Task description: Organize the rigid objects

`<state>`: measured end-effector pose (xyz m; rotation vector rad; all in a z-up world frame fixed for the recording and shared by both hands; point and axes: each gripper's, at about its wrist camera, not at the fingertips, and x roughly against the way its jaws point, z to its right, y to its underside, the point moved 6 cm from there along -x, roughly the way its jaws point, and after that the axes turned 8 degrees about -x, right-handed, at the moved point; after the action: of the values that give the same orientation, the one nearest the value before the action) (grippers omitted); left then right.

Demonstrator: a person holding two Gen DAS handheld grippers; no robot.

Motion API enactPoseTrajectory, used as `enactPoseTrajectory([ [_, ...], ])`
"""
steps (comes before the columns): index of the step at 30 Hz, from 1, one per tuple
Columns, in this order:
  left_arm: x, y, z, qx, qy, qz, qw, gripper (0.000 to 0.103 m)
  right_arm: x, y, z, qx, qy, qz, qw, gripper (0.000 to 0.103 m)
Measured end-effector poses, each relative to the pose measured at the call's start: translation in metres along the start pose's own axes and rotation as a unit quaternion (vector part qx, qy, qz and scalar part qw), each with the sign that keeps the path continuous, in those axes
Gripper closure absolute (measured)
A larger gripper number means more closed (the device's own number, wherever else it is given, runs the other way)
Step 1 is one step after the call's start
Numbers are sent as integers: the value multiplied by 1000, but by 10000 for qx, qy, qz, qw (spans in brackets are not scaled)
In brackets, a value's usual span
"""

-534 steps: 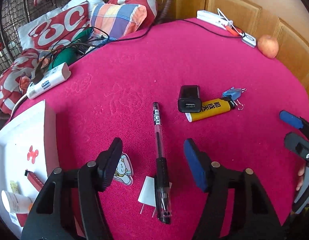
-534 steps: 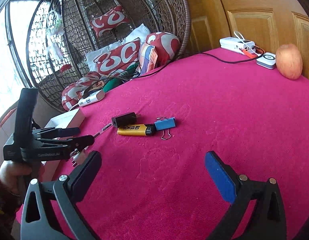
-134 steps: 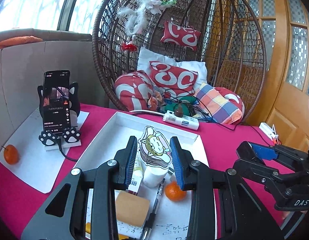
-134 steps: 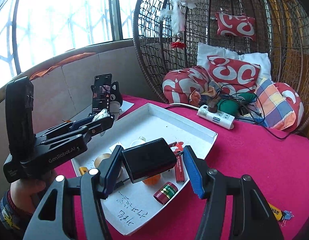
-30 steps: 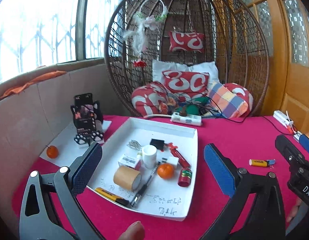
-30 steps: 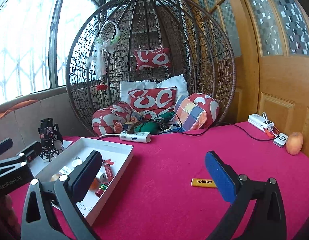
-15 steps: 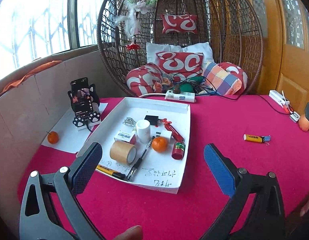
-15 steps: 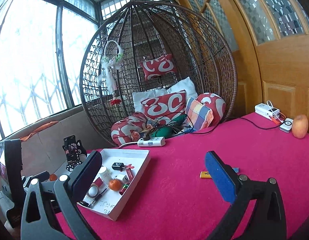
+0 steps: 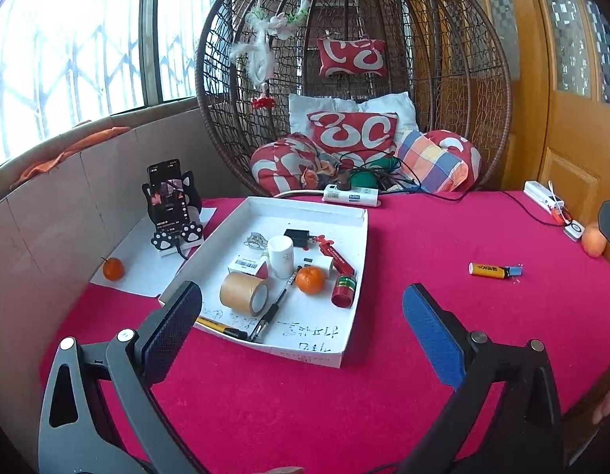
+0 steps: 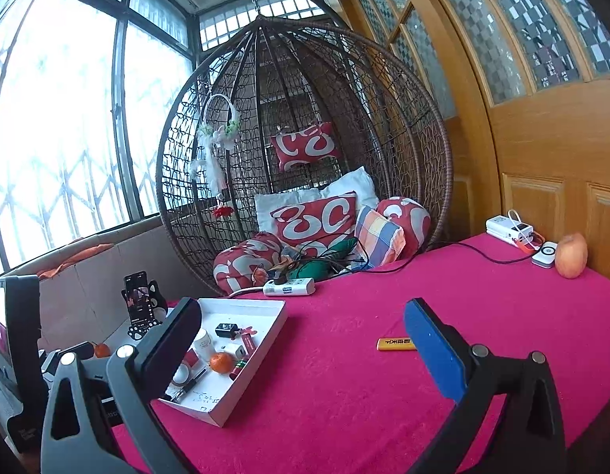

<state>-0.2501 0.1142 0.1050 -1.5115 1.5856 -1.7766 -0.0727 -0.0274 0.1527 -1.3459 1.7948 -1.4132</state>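
A white tray (image 9: 360, 233) sits on the red table and holds a tape roll (image 9: 243, 293), a pen (image 9: 275, 308), a white cup (image 9: 280, 251), a black charger (image 9: 297, 237), an orange (image 9: 310, 279) and a red tube (image 9: 343, 290). A yellow lighter (image 9: 488, 269) with a blue binder clip (image 9: 514, 270) lies on the cloth to the right of the tray. My left gripper (image 9: 301, 326) is open and empty, held back from the tray's near edge. My right gripper (image 10: 303, 333) is open and empty, raised above the table; the tray (image 10: 271, 335) and lighter (image 10: 395, 343) show below it.
A phone on a cat stand (image 9: 170, 205) and a small orange (image 9: 113, 268) sit on paper left of the tray. A power strip (image 9: 350, 194) lies behind it. A power bank (image 10: 508, 229) and an apple (image 10: 571, 256) are at the far right. A wicker hanging chair (image 10: 305, 158) stands behind the table.
Both grippers, open and empty, have pulled back and risen over the last second. The tray and lighter now look smaller in the right wrist view.
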Motion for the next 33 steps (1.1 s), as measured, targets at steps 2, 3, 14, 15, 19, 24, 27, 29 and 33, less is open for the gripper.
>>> enactPoseTrajectory([
  [2, 4, 0, -1, 22, -3, 28, 10000, 0, 3, 0, -1, 22, -23, 35, 10000, 0],
  [3, 4, -1, 0, 27, 1, 41, 10000, 0, 4, -1, -2, 27, -25, 57, 10000, 0],
  [14, 11, 2, 2, 62, 90, 55, 9999, 0, 9, 3, -3, 108, -51, 54, 9999, 0],
  [15, 11, 2, 2, 67, 91, 50, 9999, 0, 8, 4, -3, 115, -51, 35, 9999, 0],
  [19, 11, 3, 0, 126, 112, 19, 9999, 0, 8, 6, -3, 142, -53, -7, 9999, 0],
  [24, 11, 4, 0, 139, 122, 1, 9998, 0, 7, 8, -3, 164, -62, -49, 9998, 0],
  [27, 9, 5, 0, 141, 130, -20, 9998, 0, 6, 9, -3, 163, -68, -64, 9998, 0],
  [29, 9, 6, 1, 141, 140, -31, 9998, 0, 6, 10, -3, 173, -71, -88, 9998, 0],
  [33, 9, 7, 0, 140, 137, -7, 9998, 0, 5, 12, -2, 180, -88, -128, 9997, 0],
])
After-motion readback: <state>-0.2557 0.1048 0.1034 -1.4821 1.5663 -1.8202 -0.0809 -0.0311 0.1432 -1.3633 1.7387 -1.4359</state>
